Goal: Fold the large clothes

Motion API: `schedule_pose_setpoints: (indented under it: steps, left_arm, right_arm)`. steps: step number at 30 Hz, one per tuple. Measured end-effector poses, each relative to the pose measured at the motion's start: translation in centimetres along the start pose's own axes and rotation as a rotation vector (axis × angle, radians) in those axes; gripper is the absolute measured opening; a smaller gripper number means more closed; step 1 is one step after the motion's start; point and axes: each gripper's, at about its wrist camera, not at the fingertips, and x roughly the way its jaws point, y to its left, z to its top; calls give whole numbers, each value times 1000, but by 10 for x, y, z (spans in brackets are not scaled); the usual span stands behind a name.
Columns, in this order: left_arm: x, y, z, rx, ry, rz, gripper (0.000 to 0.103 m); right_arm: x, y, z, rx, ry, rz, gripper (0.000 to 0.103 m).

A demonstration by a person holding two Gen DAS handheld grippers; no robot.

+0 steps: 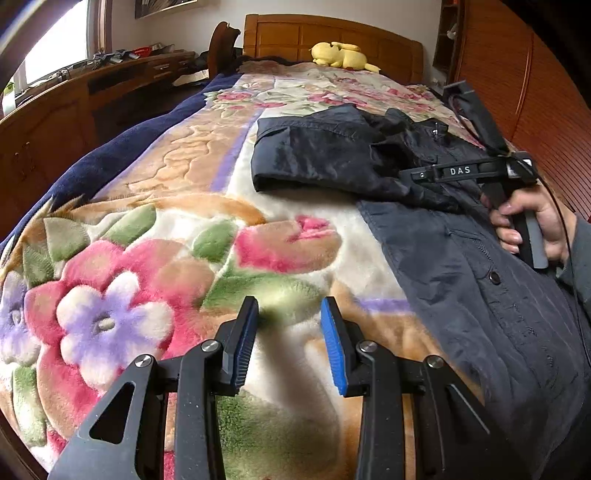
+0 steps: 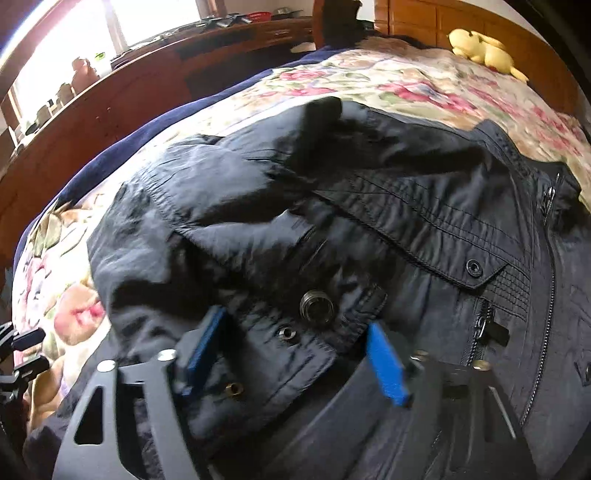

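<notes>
**Left claw empty over the blanket, right claw straddling the jacket's front**

While the dark jacket (image 1: 461, 236) lay spread on the bed, the left claw (image 1: 290, 343) hung above the floral blanket (image 1: 155, 258), well to the left of the garment. Its two blue pads (image 1: 334, 350) stood partly apart with only the plush blanket showing in the gap; nothing was gripped, and the pads did not visibly touch the cloth below. Farther along the bed, the jacket's upper part was bunched and doubled over itself, with one sleeve end (image 1: 273, 155) reaching left across the cream part of the blanket. A yellow plush toy (image 1: 341, 55) lay by the wooden headboard (image 1: 332, 35).

To the right in the left wrist view, a hand (image 1: 532, 221) held the handle of the right claw's black tool over the jacket; its fingertips were hidden there behind the fabric folds.

In the right wrist view, which was blurred, the right claw (image 2: 295, 354) sat low over the jacket's front. Its pads (image 2: 388, 362) were set moderately wide on either side of a strip of fabric carrying metal snaps (image 2: 286, 332), so cloth lay between them. The left pad seemed to be against the fabric, but a gap showed beside the right pad, so the strip was not pinched. A zipper (image 2: 543, 295) ran down the jacket to the right of the claw.
</notes>
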Motion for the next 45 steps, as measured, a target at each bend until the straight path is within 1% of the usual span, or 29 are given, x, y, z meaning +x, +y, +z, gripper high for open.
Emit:
schedule_pose_setpoints:
  steps: [2,3,4,5,6,9,13,16,19,23,28,33,35,41,45]
  left_arm:
    - [0,0,0,-1,0,2,36]
    - [1,0,0,-2,1,3,36]
    - [1,0,0,-2,2,5,36]
    - [2,0,0,-3,2,7,36]
    - [2,0,0,-3,2,9,36]
    - [1,-1,-1,0,3,27,36]
    - [-5,-3,1,13,-11,45,36]
    - [-12,-7,2,20,-30,66,36]
    - [-20,-11,5,21,-40,81,36]
    - [-33,-19,11,19,-74,61,36]
    - [-48,-43,21,45,-119,35,36]
    - [-59,-67,26,70,-154,6,36]
    - [-63,-79,29,86,-166,-10,36]
    - [-70,-106,30,97,-169,-44,36]
    - [-74,-127,30,111,-168,-52,36]
  right_arm:
    - [-2,8,-2,-20,-12,1,42]
    - [-4,11,-3,-32,-18,-3,34]
    - [-7,15,-5,-45,-25,-1,22]
    - [-9,18,-7,-56,-33,-7,14]
    - [-12,21,-9,-67,-40,-12,12]
    - [-26,27,-16,-86,-65,0,10]
    - [-68,19,-36,-72,-137,21,10]
    - [-100,11,-54,-71,-186,14,10]
    - [-134,-1,-78,-48,-213,-10,10]
    - [-172,-13,-107,-12,-246,-27,10]
    - [-212,-18,-148,30,-282,-60,10]
    - [-234,-22,-169,70,-301,-103,10]
    - [-236,-24,-178,89,-298,-119,10]
    - [-243,-28,-199,150,-286,-156,10]
    - [-254,-34,-210,218,-291,-126,10]
